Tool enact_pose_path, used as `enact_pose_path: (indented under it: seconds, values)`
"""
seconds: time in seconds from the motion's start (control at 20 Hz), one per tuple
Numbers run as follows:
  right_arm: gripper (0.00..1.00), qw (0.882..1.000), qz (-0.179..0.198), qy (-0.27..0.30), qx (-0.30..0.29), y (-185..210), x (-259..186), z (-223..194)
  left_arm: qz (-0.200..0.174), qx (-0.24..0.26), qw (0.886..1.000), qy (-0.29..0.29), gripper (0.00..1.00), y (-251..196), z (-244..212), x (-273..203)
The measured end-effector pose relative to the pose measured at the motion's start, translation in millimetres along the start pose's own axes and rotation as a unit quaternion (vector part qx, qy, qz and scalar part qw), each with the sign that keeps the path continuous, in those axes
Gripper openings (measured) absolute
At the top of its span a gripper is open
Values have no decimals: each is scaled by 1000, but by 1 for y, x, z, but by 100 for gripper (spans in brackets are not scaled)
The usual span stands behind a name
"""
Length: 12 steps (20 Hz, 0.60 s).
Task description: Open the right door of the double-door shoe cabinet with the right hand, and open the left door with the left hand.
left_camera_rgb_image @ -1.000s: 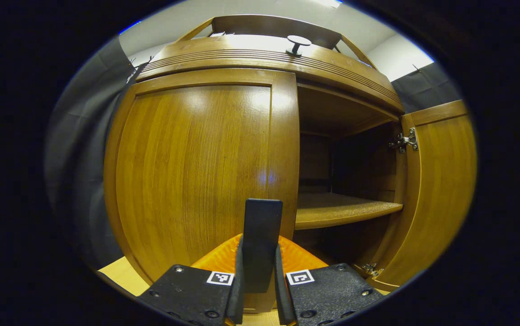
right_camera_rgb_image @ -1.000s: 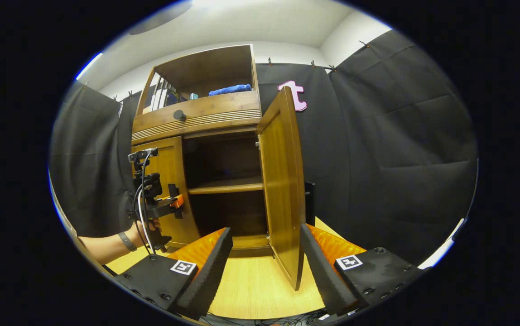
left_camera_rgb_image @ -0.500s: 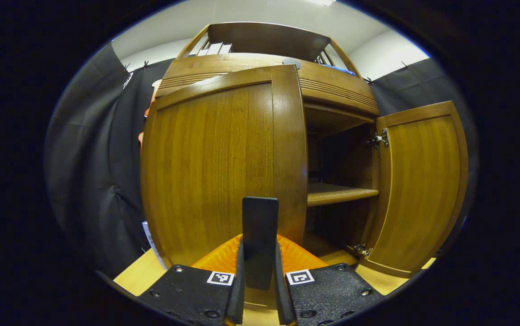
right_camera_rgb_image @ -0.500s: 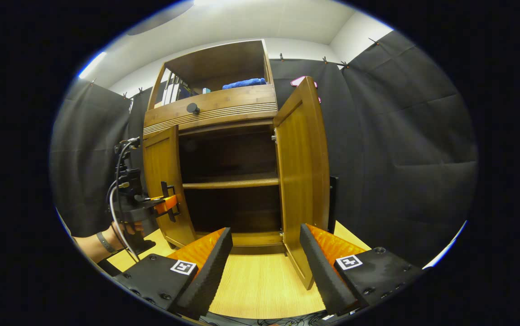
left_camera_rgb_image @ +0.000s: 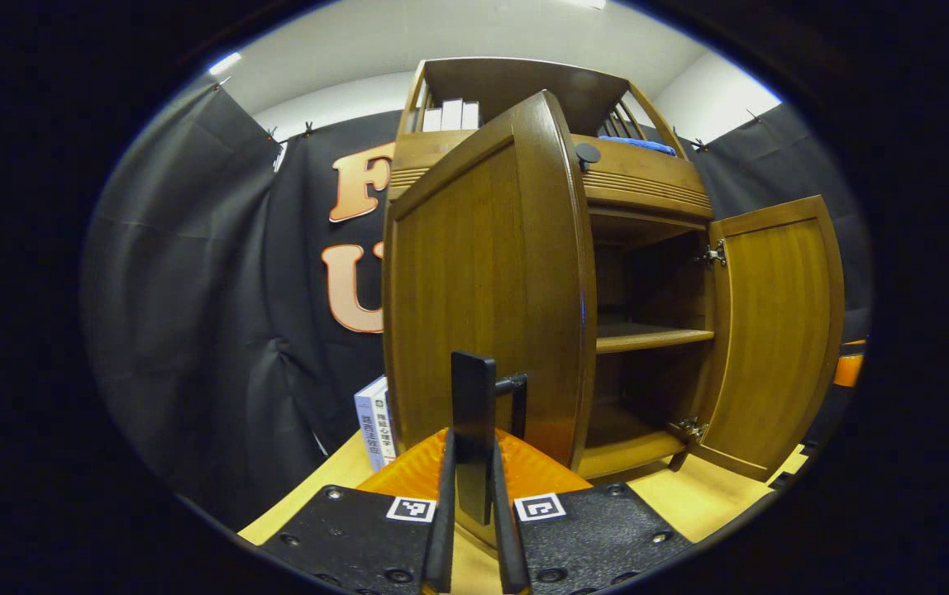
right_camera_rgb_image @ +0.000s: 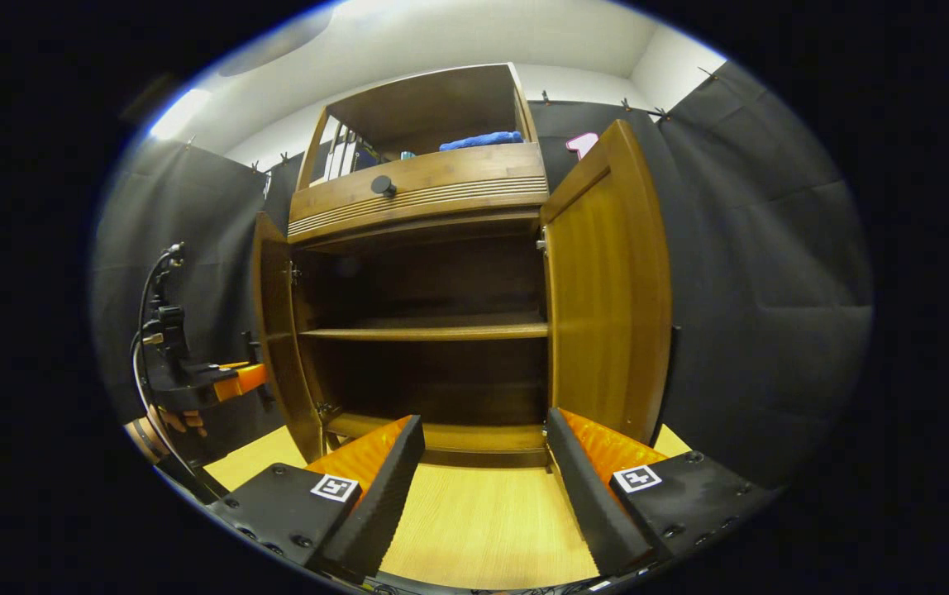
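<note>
Left tool (left_camera_rgb_image: 474, 529): you are pinching the dark upright handle (left_camera_rgb_image: 473, 430) of the left door (left_camera_rgb_image: 483, 297), both fingers pressed flat on its sides. From the right gripper view, you are holding this tool (right_camera_rgb_image: 255, 380) level at 9 o'clock, just outside the door's free edge, your hand (right_camera_rgb_image: 177, 420) gripping beneath it.

Right tool (right_camera_rgb_image: 483, 487): you are keeping it spread wide, holding nothing, low over the table (right_camera_rgb_image: 483, 529) and facing the cabinet's opening.

Shoe cabinet (right_camera_rgb_image: 425, 178): it is standing on the table ahead of you, at 12 o'clock in the right gripper view.

Left door: it is standing swung wide, seen (right_camera_rgb_image: 276, 330) nearly edge-on at 9 o'clock.

Right door (right_camera_rgb_image: 607, 289): it is standing open at 3 o'clock, its free edge close to the black cloth wall (right_camera_rgb_image: 755, 289).

Open room: the middle shelf (right_camera_rgb_image: 433, 330) is lying bare between the doors, and a strip of table is lying open between the right tool and the cabinet base.

Book (left_camera_rgb_image: 375, 421): it is standing upright beside the cabinet at 8 o'clock in the left gripper view.
</note>
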State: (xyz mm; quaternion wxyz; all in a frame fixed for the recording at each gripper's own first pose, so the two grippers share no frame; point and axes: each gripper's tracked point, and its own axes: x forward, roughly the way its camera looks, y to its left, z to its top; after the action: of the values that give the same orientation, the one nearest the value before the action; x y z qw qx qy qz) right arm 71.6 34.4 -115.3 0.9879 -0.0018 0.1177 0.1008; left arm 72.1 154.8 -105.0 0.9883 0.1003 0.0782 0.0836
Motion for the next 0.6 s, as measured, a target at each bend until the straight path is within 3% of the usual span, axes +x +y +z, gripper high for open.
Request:
enact_pose_path:
  seconds: [0.35,0.4,0.45,0.6]
  values:
    - [87,1000,26,3,-2,20,20,4,46,-17,999,-4,10,79,-7,-18]
    - [97,1000,27,4,-2,22,23,4,52,-11,999,-2,7,96,-9,-20]
    - [97,1000,28,5,-2,23,26,4,38,-16,999,-4,2,102,-7,-21]
    - [97,1000,28,10,1,27,31,4,3,-27,1000,-7,5,106,-8,-20]
